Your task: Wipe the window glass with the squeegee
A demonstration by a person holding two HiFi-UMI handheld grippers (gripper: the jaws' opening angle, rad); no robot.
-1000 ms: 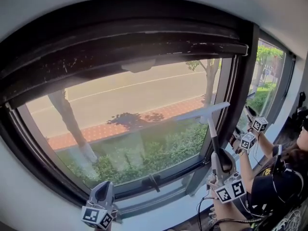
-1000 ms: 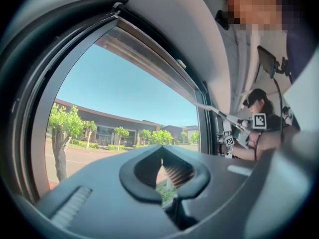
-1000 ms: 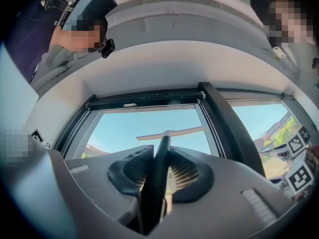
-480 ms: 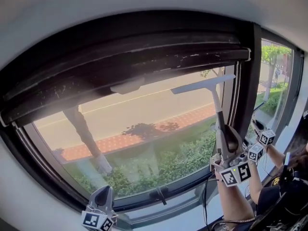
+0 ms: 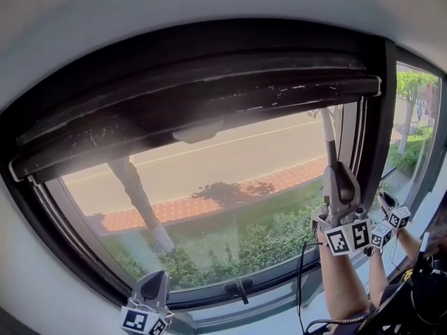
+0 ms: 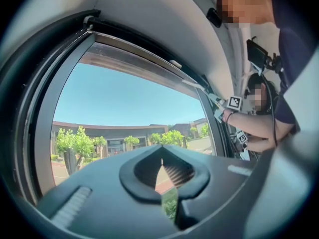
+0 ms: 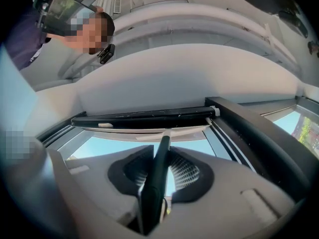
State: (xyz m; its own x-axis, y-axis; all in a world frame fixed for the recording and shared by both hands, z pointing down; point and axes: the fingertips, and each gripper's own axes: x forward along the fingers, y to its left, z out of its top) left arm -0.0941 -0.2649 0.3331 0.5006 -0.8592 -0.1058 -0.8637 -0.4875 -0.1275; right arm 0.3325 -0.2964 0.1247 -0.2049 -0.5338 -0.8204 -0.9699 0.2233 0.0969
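- In the head view, the window glass (image 5: pixel 209 187) is seen inside a black frame (image 5: pixel 377 117), with a road, a tree trunk and green bushes behind it.
- The right gripper (image 5: pixel 340 180) is held up at the right side of the glass. The thin shaft of the squeegee (image 5: pixel 328 142) rises from it toward the dark top bar of the frame. The blade cannot be made out here, as it is lost against that bar.
- The left gripper (image 5: pixel 154 280) is held low, near the bottom edge of the frame, and is partly cut off by the picture edge. Its jaws cannot be read from this view.
- At the far right, marker cubes (image 5: pixel 390 227) of a second person are partly seen.
- In the left gripper view, the jaws are brought together with only a thin slit left, and nothing is held between them. Glass, sky and trees are seen beyond.
- In the right gripper view, the jaws are closed on the dark handle of the squeegee. Its pale blade is laid against the top of the glass, just below the top bar.
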